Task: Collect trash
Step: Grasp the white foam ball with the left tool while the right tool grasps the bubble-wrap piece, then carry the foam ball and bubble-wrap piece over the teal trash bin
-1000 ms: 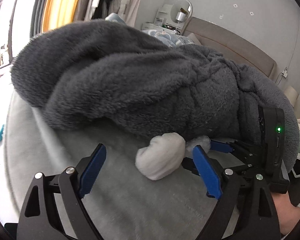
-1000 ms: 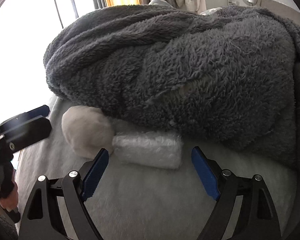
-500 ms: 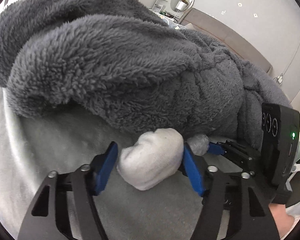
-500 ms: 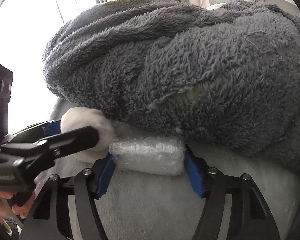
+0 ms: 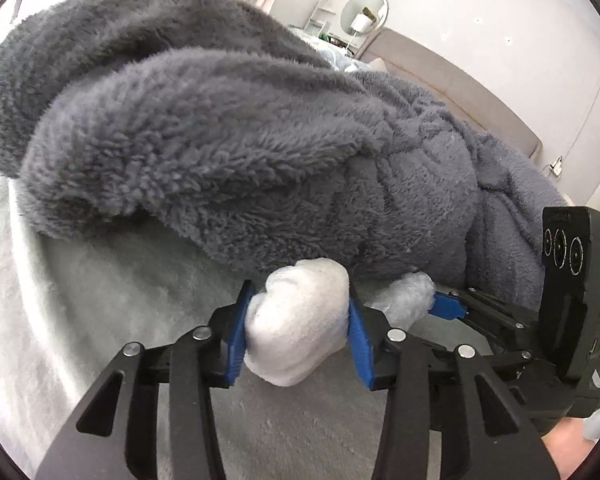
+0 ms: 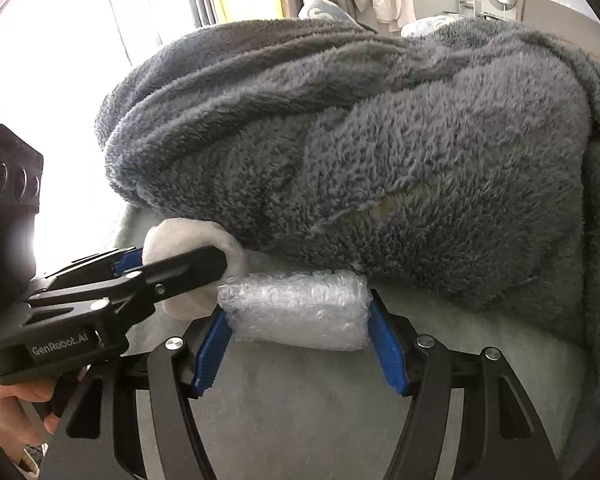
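Observation:
A white crumpled wad [image 5: 296,344] lies on the pale bed cover [image 5: 100,312] at the edge of a grey fleece blanket [image 5: 240,140]. My left gripper [image 5: 298,308] is closing on it, and both blue pads press into its sides. Just to the right, a bubble-wrap roll [image 6: 296,312] sits between the blue pads of my right gripper [image 6: 298,318], which is shut on its two ends. The right wrist view shows the left gripper [image 6: 172,260] from the side, around the white wad [image 6: 188,300]. In the left wrist view, one end of the roll [image 5: 410,300] shows.
The heaped fleece blanket [image 6: 380,152] overhangs both items from behind. A padded headboard [image 5: 460,80] and a round mirror [image 5: 364,12] stand at the far wall. Clothes hang near the bright window [image 6: 160,0]. A hand [image 6: 4,396] holds the left gripper.
Both grippers came forward and closed: the left around the white wad, the right around the bubble-wrap roll. The right one has since lifted slightly with the roll.

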A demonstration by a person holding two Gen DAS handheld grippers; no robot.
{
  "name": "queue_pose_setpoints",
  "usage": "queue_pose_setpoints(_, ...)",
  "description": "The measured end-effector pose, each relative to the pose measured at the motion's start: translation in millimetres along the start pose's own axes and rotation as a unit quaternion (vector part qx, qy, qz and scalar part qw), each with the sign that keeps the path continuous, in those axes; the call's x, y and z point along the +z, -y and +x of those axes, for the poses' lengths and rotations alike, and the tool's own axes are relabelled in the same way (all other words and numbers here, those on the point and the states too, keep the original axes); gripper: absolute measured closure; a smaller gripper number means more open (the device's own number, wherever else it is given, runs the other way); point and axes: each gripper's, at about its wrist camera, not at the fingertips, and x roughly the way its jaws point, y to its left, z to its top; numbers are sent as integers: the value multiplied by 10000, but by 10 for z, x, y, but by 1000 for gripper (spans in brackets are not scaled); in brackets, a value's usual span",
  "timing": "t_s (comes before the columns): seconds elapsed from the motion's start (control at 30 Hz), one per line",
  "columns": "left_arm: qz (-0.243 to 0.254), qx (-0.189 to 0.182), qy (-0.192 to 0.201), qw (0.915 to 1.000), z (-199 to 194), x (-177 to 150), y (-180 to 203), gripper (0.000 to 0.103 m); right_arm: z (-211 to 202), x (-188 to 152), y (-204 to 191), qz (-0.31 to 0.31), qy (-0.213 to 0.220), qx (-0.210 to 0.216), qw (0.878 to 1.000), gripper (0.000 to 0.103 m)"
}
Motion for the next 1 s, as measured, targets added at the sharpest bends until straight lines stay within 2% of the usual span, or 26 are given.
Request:
queue_pose_setpoints(0.3, -135, 226, 390, 9989, -657, -61, -98, 58, -334, -192, -224, 379, 44, 157, 9991, 37)
queue_pose_setpoints(0.53, -258, 548, 705, 9957, -1189, -61, -217, 58, -572, -344, -546, 57, 80, 101, 9999, 37)
queue_pose_setpoints(0.73, -426, 885, 718, 9926, -1610, -184, -426, 58, -750, -508, -795, 154, 92, 256, 9995, 37)
queue_pose_setpoints(1.0, -430, 1439, 515, 9873, -2094, -439, -739, 58, -876, -702, -1446, -111, 102, 483, 9987, 37)
